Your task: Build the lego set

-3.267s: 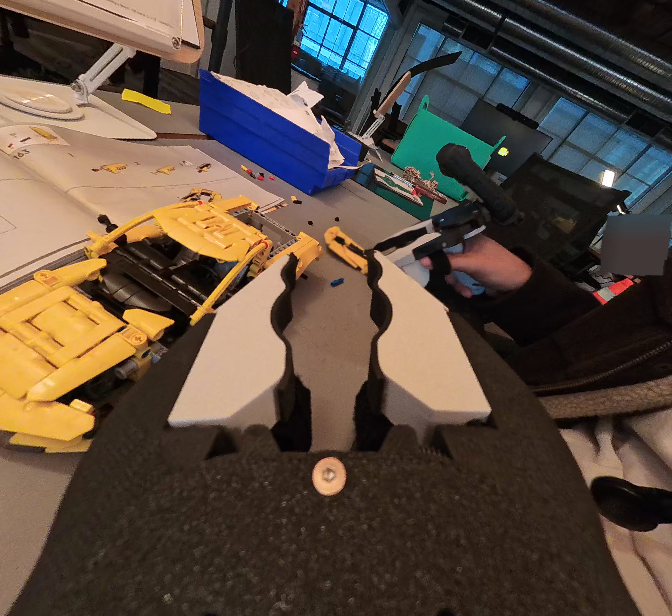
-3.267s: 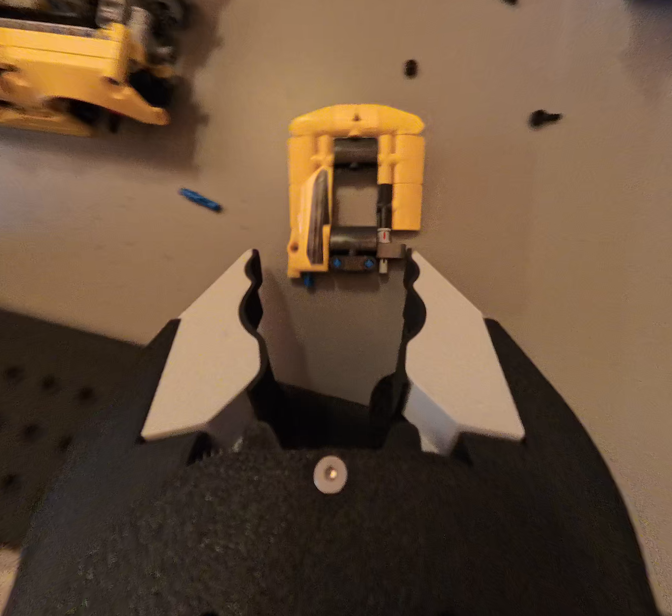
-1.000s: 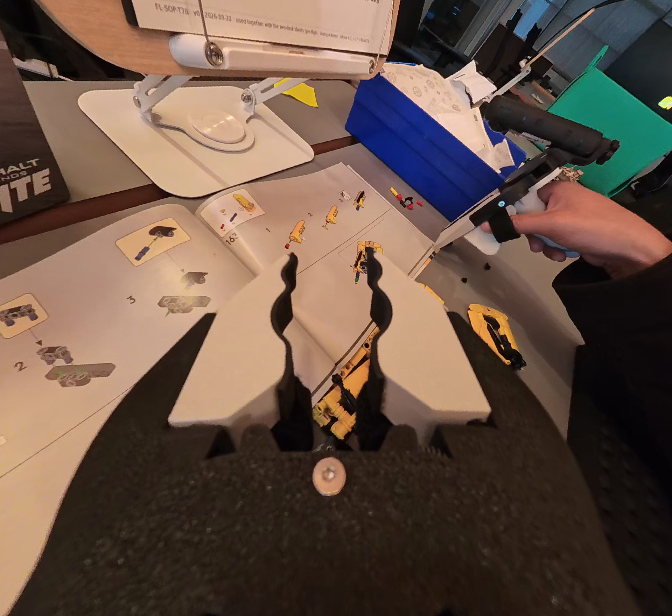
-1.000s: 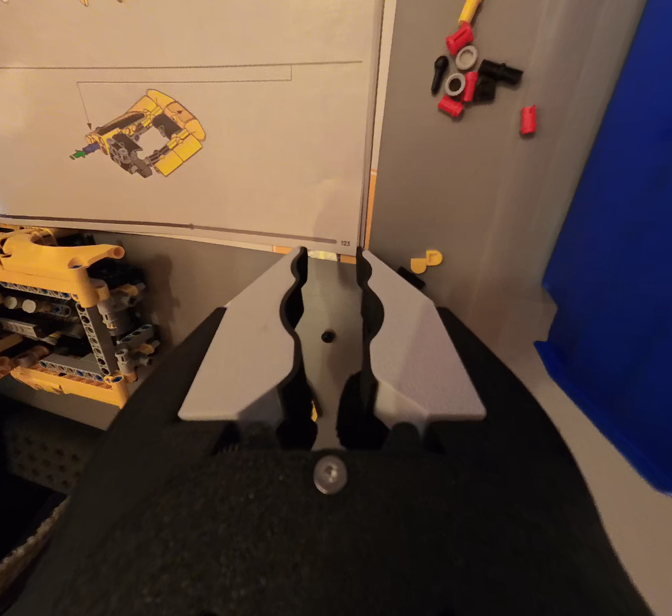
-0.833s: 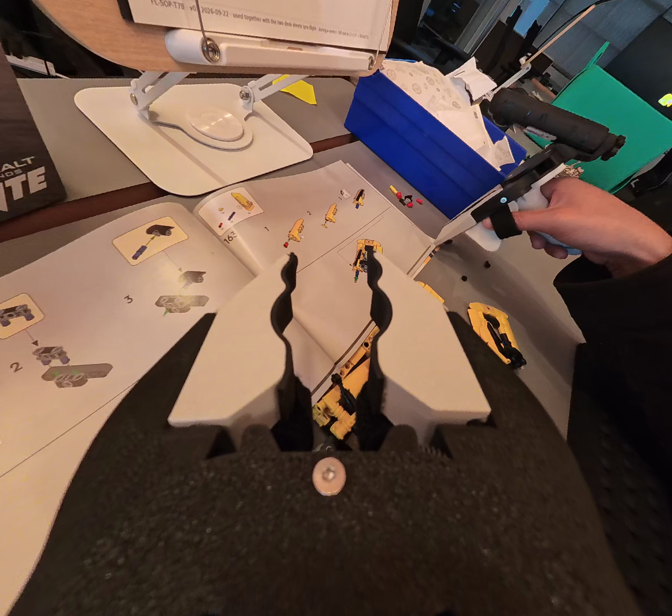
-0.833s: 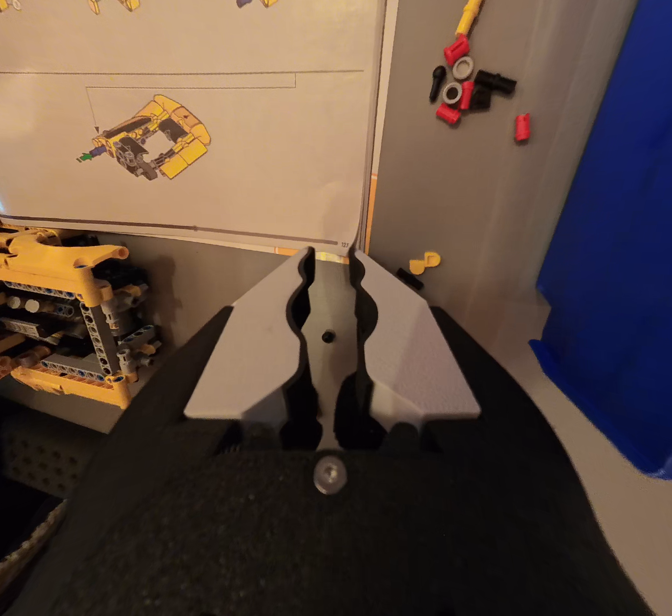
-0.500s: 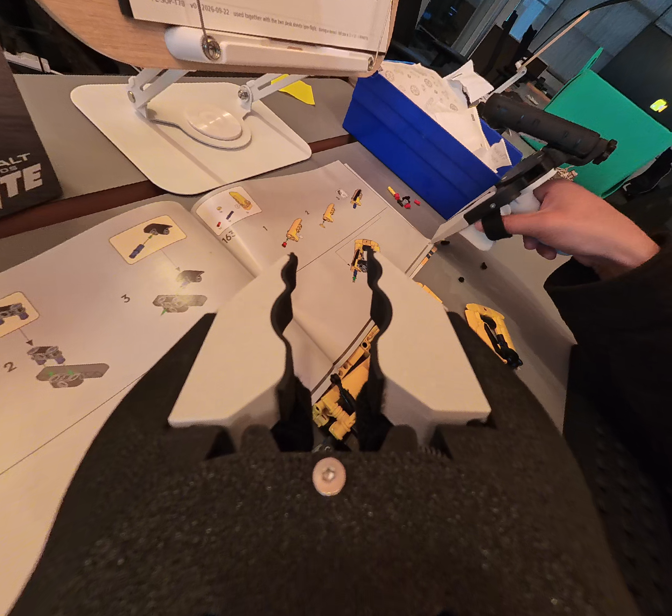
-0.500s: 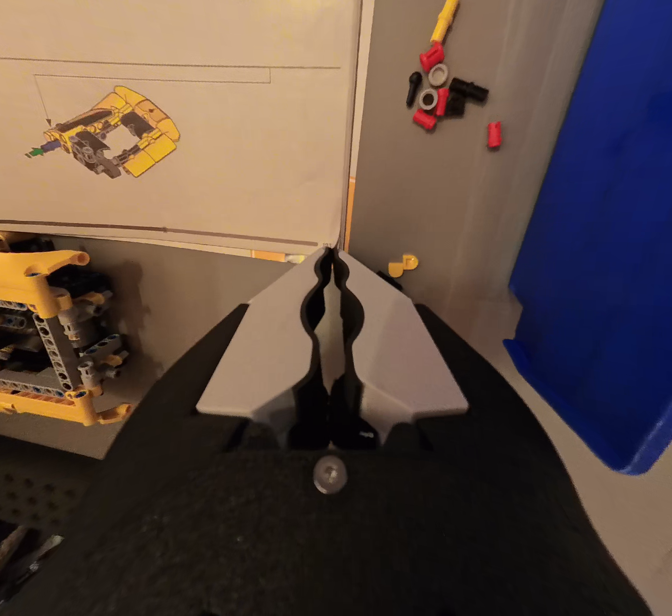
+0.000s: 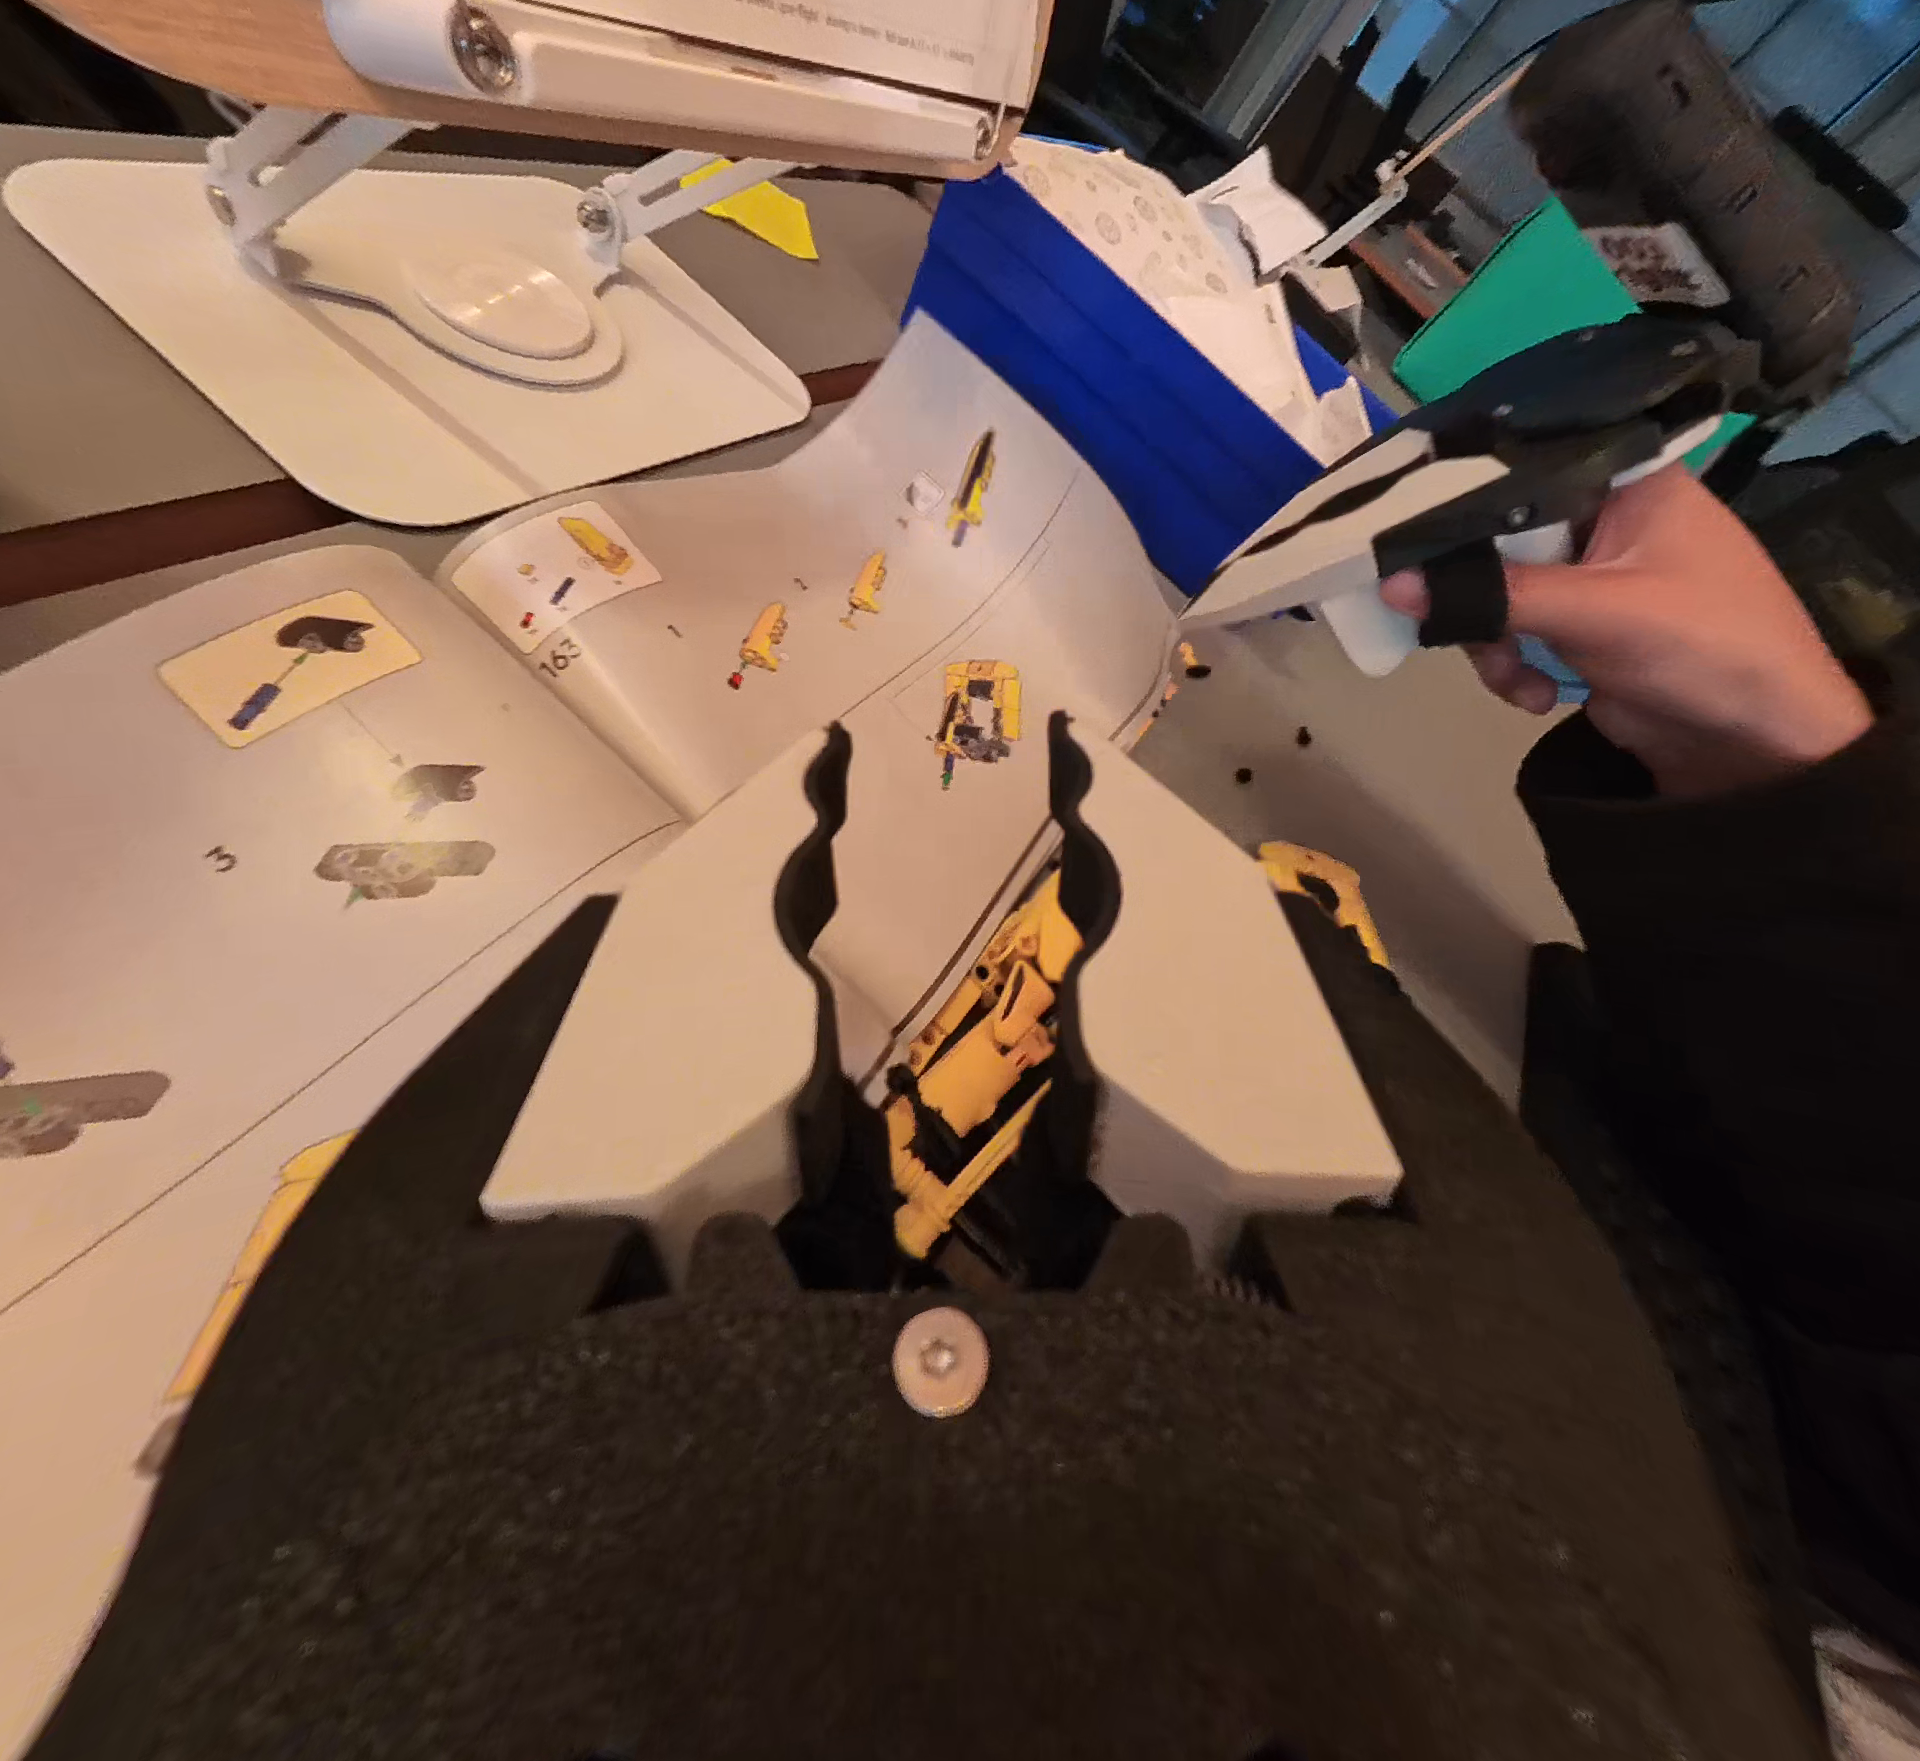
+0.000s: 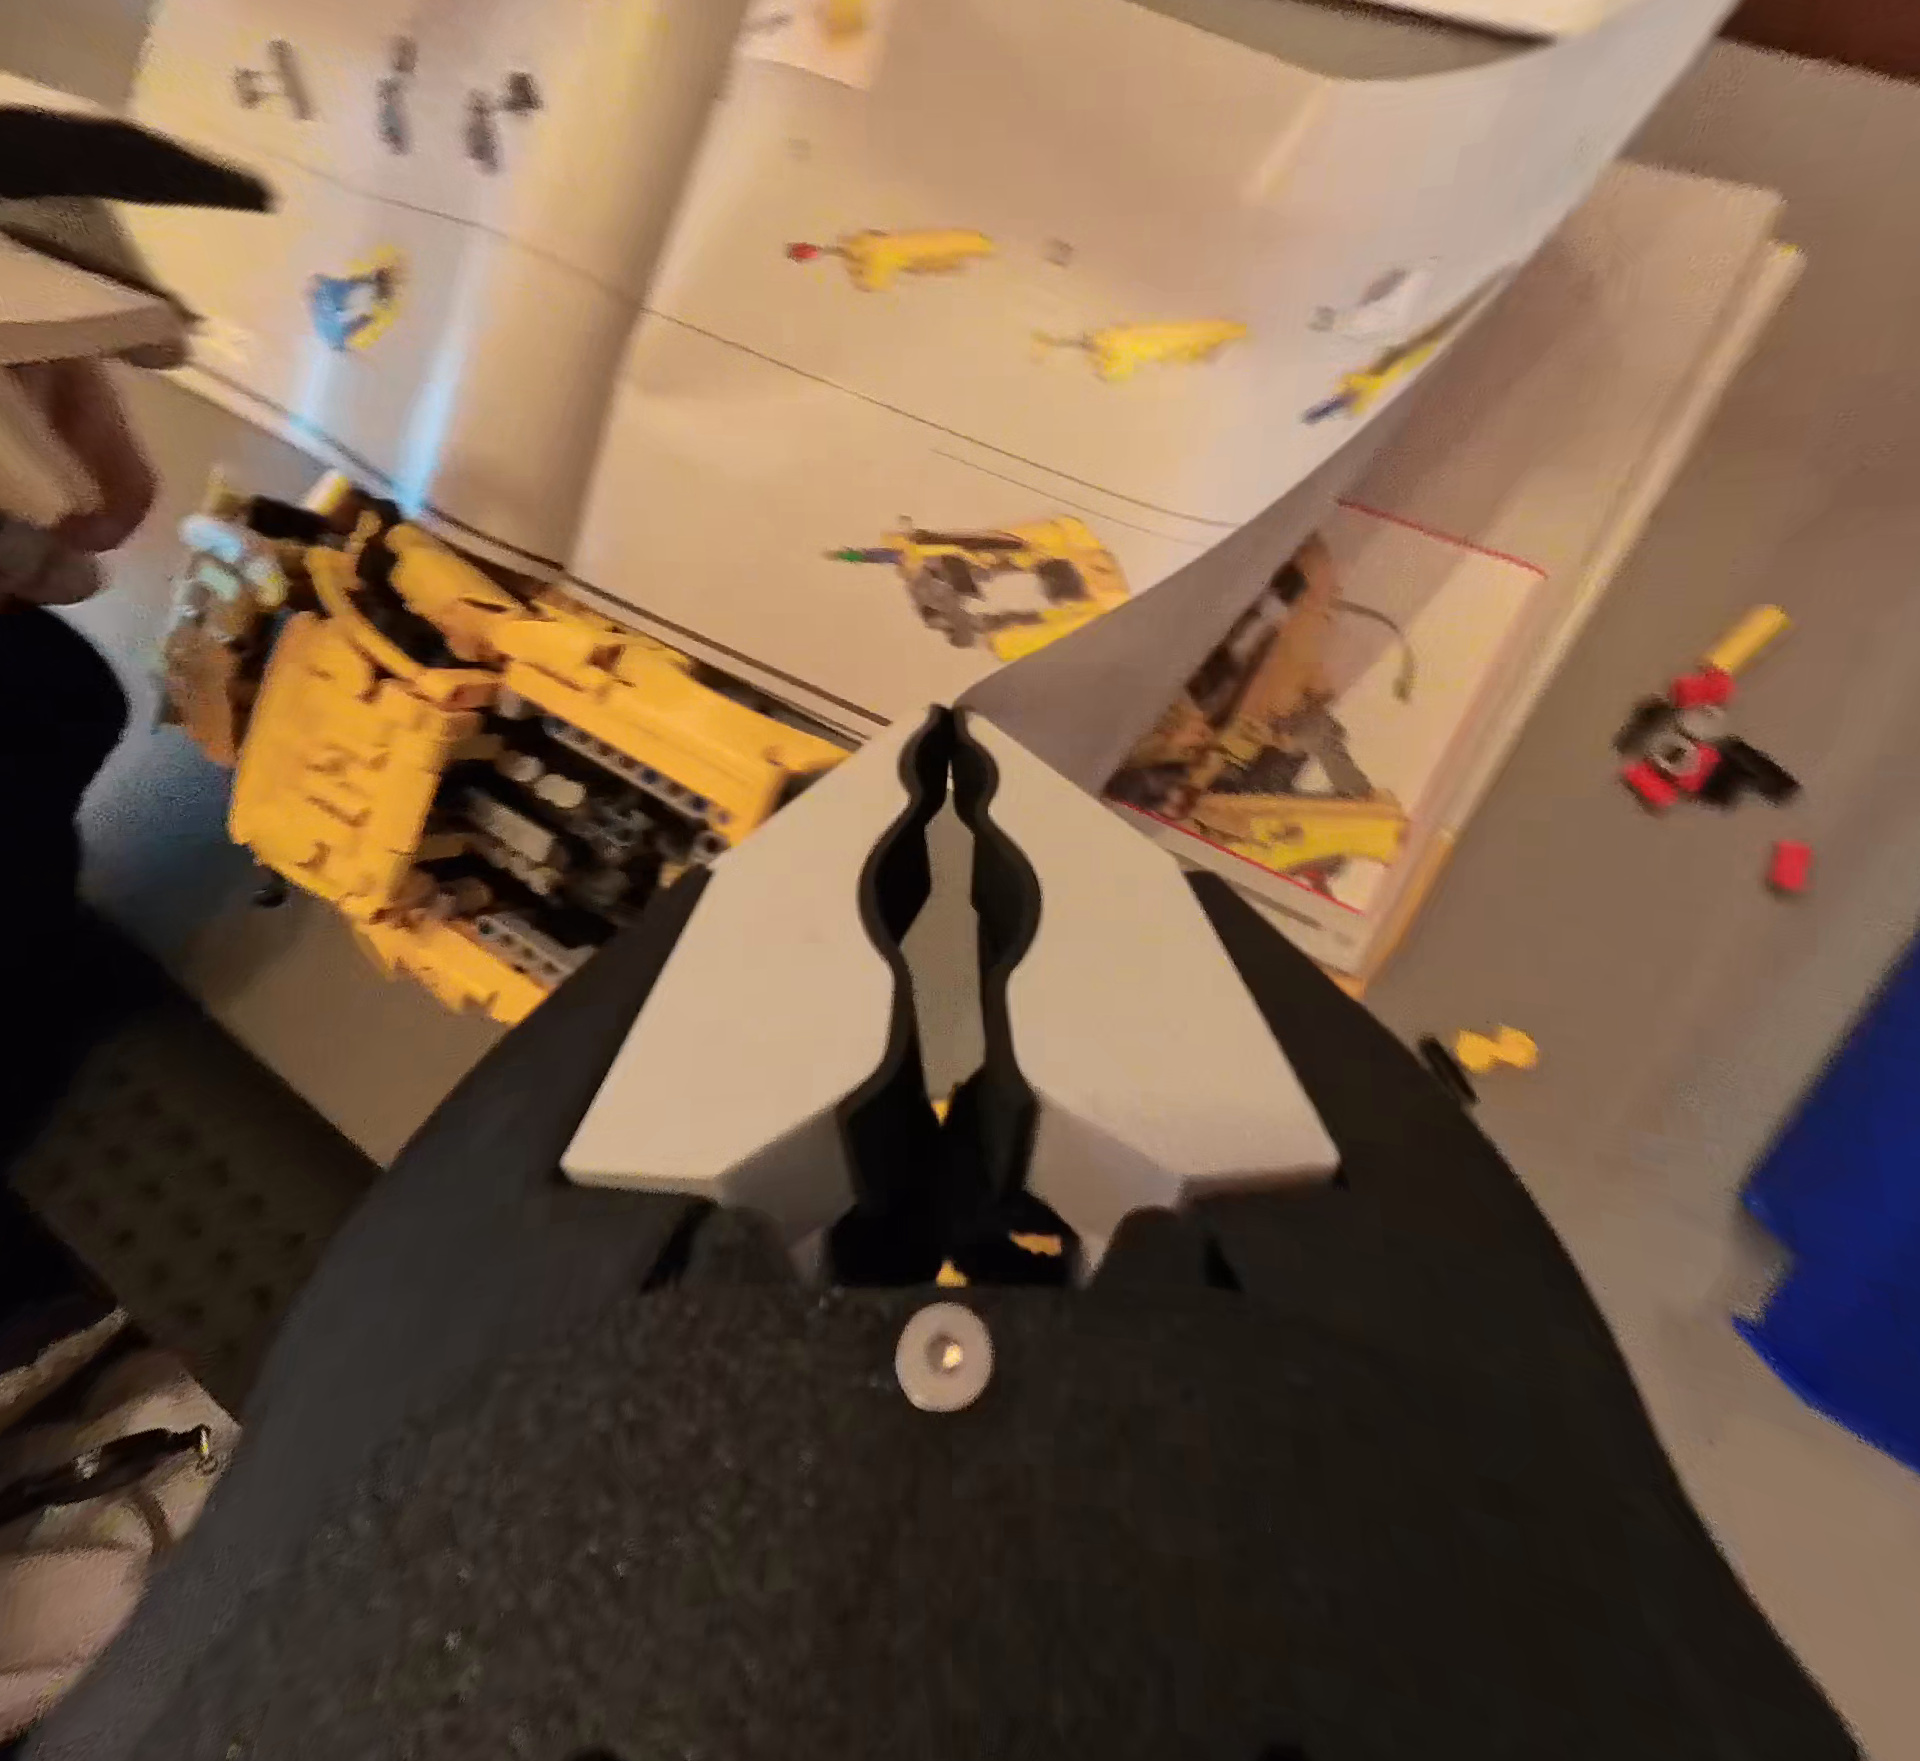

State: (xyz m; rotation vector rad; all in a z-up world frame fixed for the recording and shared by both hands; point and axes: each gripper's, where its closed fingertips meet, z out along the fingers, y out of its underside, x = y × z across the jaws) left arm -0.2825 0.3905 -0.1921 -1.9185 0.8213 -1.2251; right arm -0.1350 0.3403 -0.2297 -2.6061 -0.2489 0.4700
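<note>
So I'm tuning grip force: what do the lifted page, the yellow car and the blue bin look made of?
Page: thin matte paper; it curls where the right gripper pinches its corner. Car: hard, slightly glossy moulded plastic, going by its sharp edges and pin holes. Bin: probably rigid plastic, with a smooth, even blue, ribbed wall.

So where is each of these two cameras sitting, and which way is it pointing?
Left wrist view: rides on the left gripper, its fingers apart, looking across the open instruction booklet towards the blue bin; the person's hand with the right gripper shows at right.
Right wrist view: rides on the right gripper, shut on the corner of a lifted page, looking down at the booklet and the yellow lego car.
Both show the booklet, the lifted page and the car.
</note>
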